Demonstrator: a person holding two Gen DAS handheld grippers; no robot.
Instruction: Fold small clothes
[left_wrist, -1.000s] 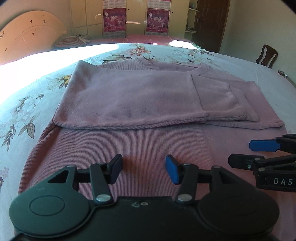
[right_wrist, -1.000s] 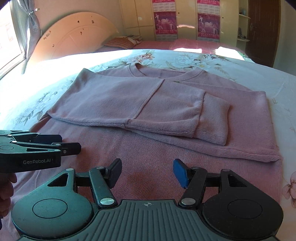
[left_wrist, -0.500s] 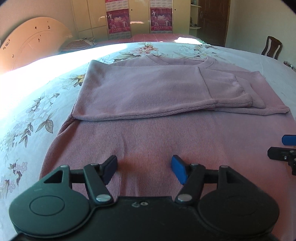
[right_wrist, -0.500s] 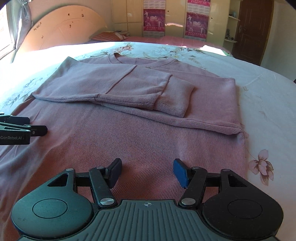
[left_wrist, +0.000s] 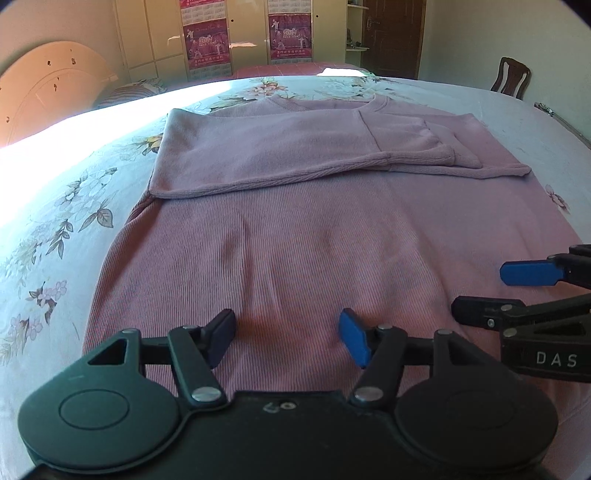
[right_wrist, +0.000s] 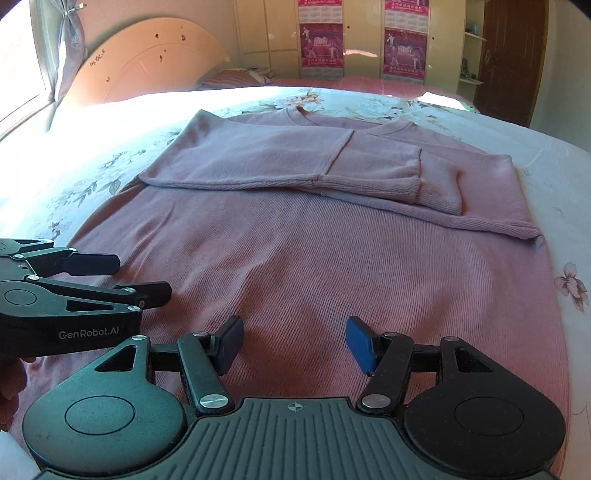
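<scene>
1. One pink sweater (left_wrist: 317, 236) lies flat on the bed (left_wrist: 74, 206), neckline at the far end and hem nearest the cameras.
2. Its two sleeves (right_wrist: 373, 166) are folded across the chest, one over the other, their cuffs ending toward the right side of the garment.
3. Two grippers are in view, side by side over the hem end of the sweater. The left gripper (left_wrist: 287, 336) has its jaws spread wide with nothing between them but the knit below (whether the fingertips touch the fabric cannot be told).
4. The right gripper (right_wrist: 294, 342) is likewise wide apart and empty, and it also shows at the right edge of the left wrist view.
5. The bed carries a pale floral sheet (right_wrist: 569, 284); one rounded headboard (right_wrist: 147, 59) stands at the left.
6. Two red calendars (left_wrist: 207, 40) hang on the cream wardrobe doors at the far wall.
7. One dark wooden chair (left_wrist: 511, 75) stands at the far right, beside one brown door (left_wrist: 393, 37).
</scene>
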